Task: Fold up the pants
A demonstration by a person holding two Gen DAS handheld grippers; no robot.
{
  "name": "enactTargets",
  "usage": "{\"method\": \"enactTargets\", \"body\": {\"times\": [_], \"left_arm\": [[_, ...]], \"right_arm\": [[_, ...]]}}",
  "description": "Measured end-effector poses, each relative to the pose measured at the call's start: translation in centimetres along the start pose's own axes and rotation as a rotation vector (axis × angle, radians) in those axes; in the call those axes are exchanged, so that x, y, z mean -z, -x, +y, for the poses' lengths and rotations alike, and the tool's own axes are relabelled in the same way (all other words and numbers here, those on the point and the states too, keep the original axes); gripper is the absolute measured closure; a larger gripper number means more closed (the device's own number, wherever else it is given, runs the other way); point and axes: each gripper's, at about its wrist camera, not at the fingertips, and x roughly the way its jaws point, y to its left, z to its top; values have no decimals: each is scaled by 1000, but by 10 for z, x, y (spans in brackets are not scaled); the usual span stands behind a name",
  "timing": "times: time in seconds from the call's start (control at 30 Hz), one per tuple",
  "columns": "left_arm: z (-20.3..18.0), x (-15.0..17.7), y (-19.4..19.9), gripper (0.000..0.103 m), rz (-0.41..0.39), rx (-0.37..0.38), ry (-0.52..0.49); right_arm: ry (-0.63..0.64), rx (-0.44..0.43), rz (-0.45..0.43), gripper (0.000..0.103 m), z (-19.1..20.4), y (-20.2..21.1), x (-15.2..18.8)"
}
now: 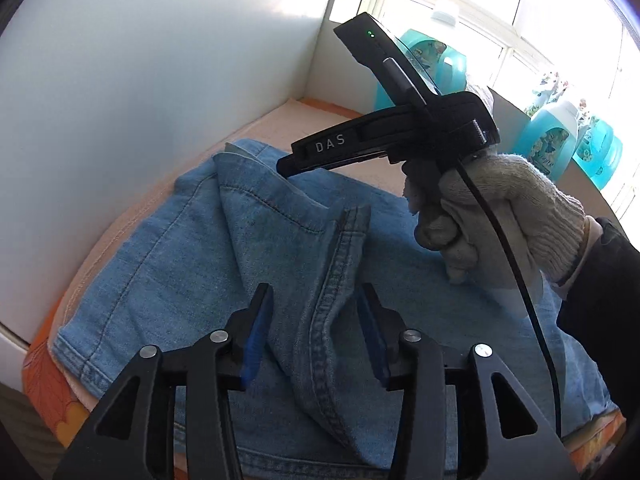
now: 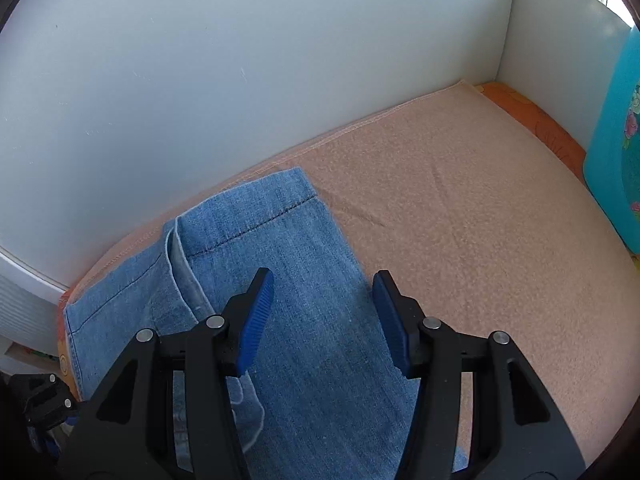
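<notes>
**Two hand-held claws over half-folded jeans**

A pair of blue denim pants [image 1: 168,272] lies on a peach-coloured cloth [image 2: 460,208] that covers the table, close against a white wall [image 1: 140,80] on the far left. The pants appear partly folded: one layer lies flat, and a seamed ridge of denim [image 1: 332,280] stands up from it in a peak, rumpled rather than smoothed.

The left claw [image 1: 316,320] points down at this ridge. Its blue pads [image 1: 256,332] stand apart on either side of the raised fold and do not press it, so the claw is released, with the cloth between the jaws but not gripped. Most likely it is set there to take hold of the seam, or has let it drop.

A gloved hand [image 1: 492,216], with a dark sleeve behind it, holds the right tool on the far right of the pants, a black cable trailing from it. Seen from its own camera, the right claw [image 2: 324,312] is also released, its jaws spread above a flat stretch of denim near a stitched hem [image 2: 256,216], touching nothing. It seems placed to reach the pants' right edge for the next fold.

Blue detergent bottles [image 1: 556,136] stand by a bright window on the far right, well apart from the work.
</notes>
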Motion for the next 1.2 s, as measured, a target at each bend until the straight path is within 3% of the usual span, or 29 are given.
{"method": "enactTargets", "body": {"times": [0.2, 0.27, 0.3, 0.37, 0.43, 0.47, 0.53, 0.6, 0.8, 0.87, 0.9, 0.93, 1.1, 1.17, 1.2], "left_arm": [[-22, -3, -21, 61, 68, -50, -123], [-21, -4, -21, 78, 70, -42, -132], [-18, -4, -20, 95, 69, -36, -117], [-3, -6, -13, 98, 52, -1, -35], [18, -5, 5, 98, 1, 8, 64], [31, -2, 16, 98, -25, 17, 124], [52, 8, 33, 98, -54, 31, 221], [61, 17, 41, 98, -60, 23, 249], [69, 24, 39, 97, -45, 28, 274], [74, 19, 34, 87, -54, 12, 297], [75, 18, 32, 72, -56, 6, 315], [79, 18, 33, 65, -64, 9, 333], [85, 14, 34, 66, -94, -32, 353], [82, 21, 33, 78, -109, -54, 327], [81, 23, 31, 90, -116, -62, 322]], "right_arm": [[-26, -16, 0, 50, -11, -3, -10], [-40, -27, 2, 49, -15, -5, -12], [-38, -26, 5, 49, -15, -7, -13], [-19, -19, 1, 49, -11, -8, -13], [-8, -26, 0, 54, -7, -7, -13], [-5, -30, 0, 64, -6, -6, -13], [-1, -17, -7, 73, -4, -4, -13], [-9, -14, -18, 90, -4, -2, -12], [10, 3, -45, 96, 3, 10, -11], [24, 10, -47, 96, 6, 15, -10], [24, 12, -48, 96, 3, 21, -7], [22, 14, -48, 96, 2, 23, -7], [20, 22, -59, 96, 9, 40, 4], [33, 39, -67, 96, 8, 51, 14], [34, 35, -71, 96, 7, 59, 11]]}}
